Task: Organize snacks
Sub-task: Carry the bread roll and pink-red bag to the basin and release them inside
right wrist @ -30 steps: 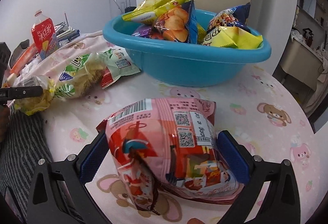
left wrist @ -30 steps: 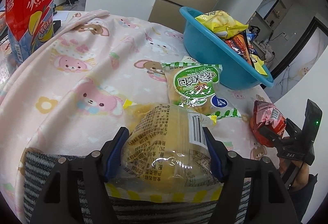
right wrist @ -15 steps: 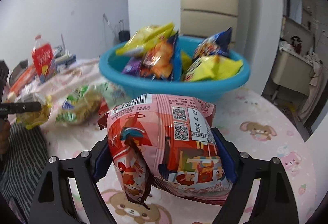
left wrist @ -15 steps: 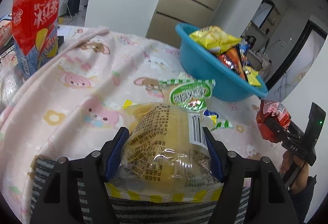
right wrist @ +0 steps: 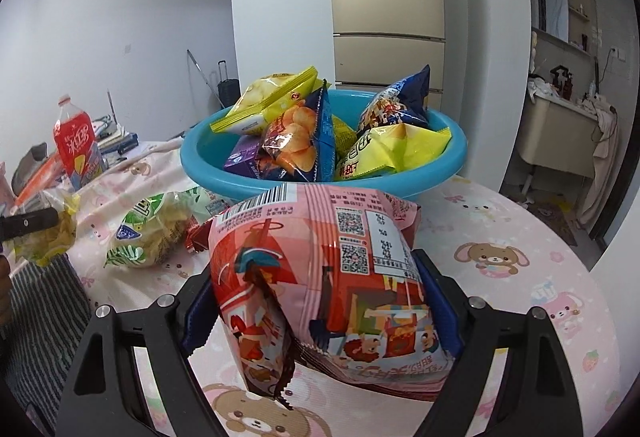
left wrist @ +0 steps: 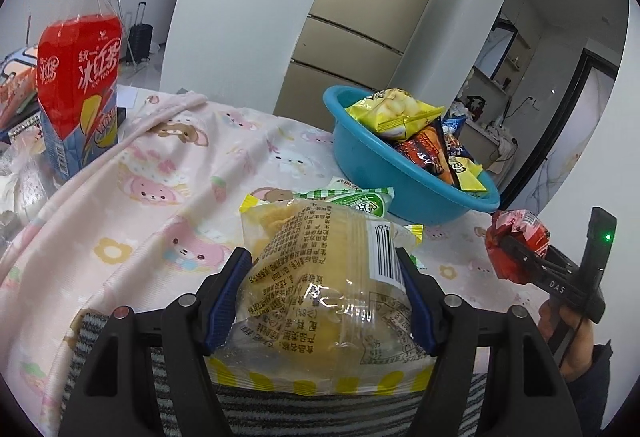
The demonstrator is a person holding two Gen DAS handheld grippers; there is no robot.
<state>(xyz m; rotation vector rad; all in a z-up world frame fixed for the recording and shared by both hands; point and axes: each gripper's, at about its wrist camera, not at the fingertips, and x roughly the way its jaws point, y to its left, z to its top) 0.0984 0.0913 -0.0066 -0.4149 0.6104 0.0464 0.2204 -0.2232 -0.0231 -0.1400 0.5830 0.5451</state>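
Both hands are loaded and off the tabletop [right wrist: 540, 237], which wears a pink cloth printed with cartoon bears. The left gripper [left wrist: 322, 301] has its blue-padded fingers [left wrist: 224, 301] about half open and pressed against the sides of a clear plastic packet of yellow cake [left wrist: 320, 277], held up near the tabletop's near edge. The right gripper [right wrist: 320, 301] has its fingers [right wrist: 438, 301] clamped on a puffy pink-and-red foil snack bag [right wrist: 320, 277], which bulges out above them; from the left wrist view the same bag shows as a red bundle at the far right.

The step in hand looks like the carry: two snacks picked up, both bound for the round blue plastic basin [right wrist: 400, 189] that sits toward the far side of the tabletop, directly ahead of the right gripper. It is already heaped with yellow, orange and dark blue bags.

A green-and-white bag of chips [right wrist: 152, 237] lies loose on the cloth between the two grippers and the basin, not yet collected. A red-labelled iced tea bottle [left wrist: 78, 85] stands at the left edge, well apart from the action.

Next move, as I read it: lift each packet clear over the basin rim, then let go above the pile. With the heap this high, a low release risks the bags sliding back out.
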